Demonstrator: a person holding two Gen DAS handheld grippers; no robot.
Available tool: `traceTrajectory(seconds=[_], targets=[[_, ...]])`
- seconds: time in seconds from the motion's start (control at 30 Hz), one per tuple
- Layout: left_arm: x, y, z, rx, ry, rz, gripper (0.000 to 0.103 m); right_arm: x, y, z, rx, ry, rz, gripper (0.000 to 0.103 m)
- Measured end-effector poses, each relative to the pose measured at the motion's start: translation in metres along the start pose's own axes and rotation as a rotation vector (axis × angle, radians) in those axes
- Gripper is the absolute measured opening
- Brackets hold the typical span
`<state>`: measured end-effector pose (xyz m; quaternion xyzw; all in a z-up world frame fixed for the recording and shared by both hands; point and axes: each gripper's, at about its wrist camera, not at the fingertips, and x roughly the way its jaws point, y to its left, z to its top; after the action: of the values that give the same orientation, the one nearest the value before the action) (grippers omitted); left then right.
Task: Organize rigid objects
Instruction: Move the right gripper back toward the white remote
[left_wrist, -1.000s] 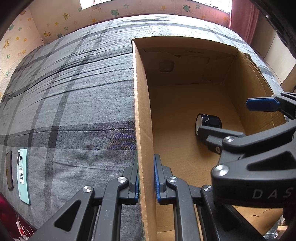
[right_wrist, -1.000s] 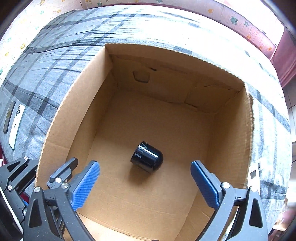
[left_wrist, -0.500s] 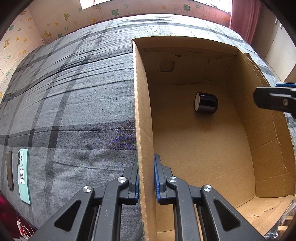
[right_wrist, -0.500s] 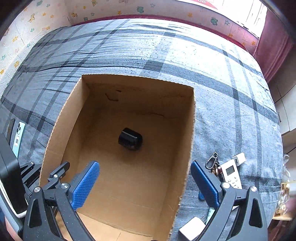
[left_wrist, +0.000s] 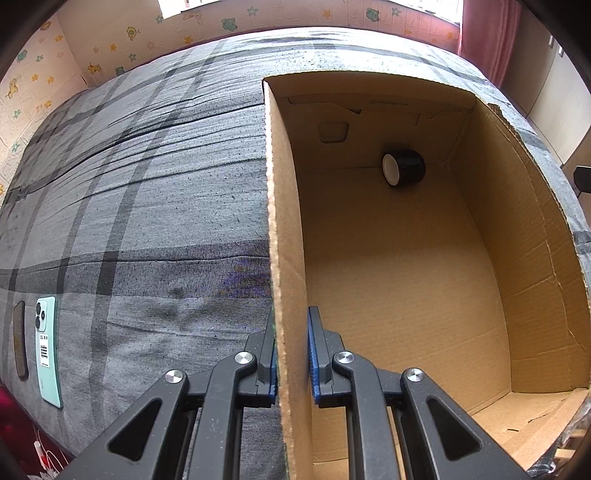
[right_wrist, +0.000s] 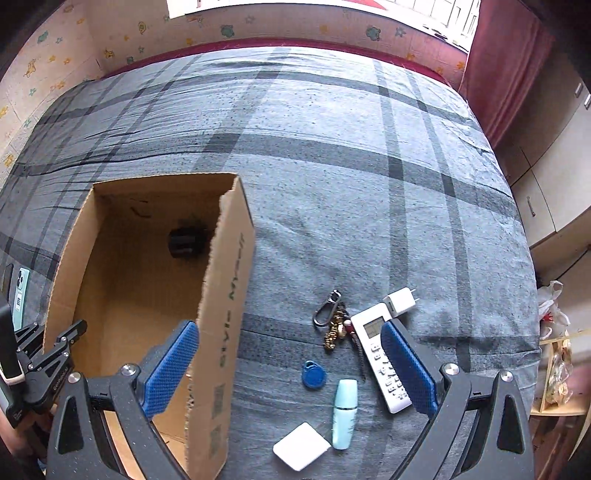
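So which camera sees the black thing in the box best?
The left wrist view. There the black cylinder lies sharp and unblocked on its side near the box's far wall. The right wrist view shows only a dim, blurry blob.

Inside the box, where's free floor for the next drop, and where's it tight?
Cardboard box floor is bare from the black cylinder at the far wall back to the near edge. Left gripper clamps the left wall. Crowded: outside the right wall, where keychain, remote, blue tag and mint tube cluster under the open right gripper.
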<state>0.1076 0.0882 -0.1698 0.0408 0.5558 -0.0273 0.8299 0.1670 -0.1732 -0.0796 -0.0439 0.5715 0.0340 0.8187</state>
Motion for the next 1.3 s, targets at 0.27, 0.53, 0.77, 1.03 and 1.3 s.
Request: traceTrajectory(seconds=[0.27,0.53,0.77,1.03,1.3], targets=[[0.000,0.000,0.000,-0.005,0.000,-0.001,0.014,0.025,-0.059,-0.019,0.083,0.023,-0.022,0.101],[-0.001,-0.001,0.001,0.000,0.001,0.007,0.014,0.059,-0.108,-0.049,0.150,0.062,-0.050,0.101],[0.001,0.002,0.001,-0.012,0.006,0.000,0.014,0.088,-0.133,-0.075,0.152,0.075,-0.029,0.101],[0.001,0.002,0.001,-0.010,0.008,0.005,0.014,0.108,-0.146,-0.090,0.115,0.106,0.008,0.101],[0.001,0.001,0.001,-0.012,0.010,0.007,0.015,0.119,-0.153,-0.091,0.020,0.157,0.018,0.101]])
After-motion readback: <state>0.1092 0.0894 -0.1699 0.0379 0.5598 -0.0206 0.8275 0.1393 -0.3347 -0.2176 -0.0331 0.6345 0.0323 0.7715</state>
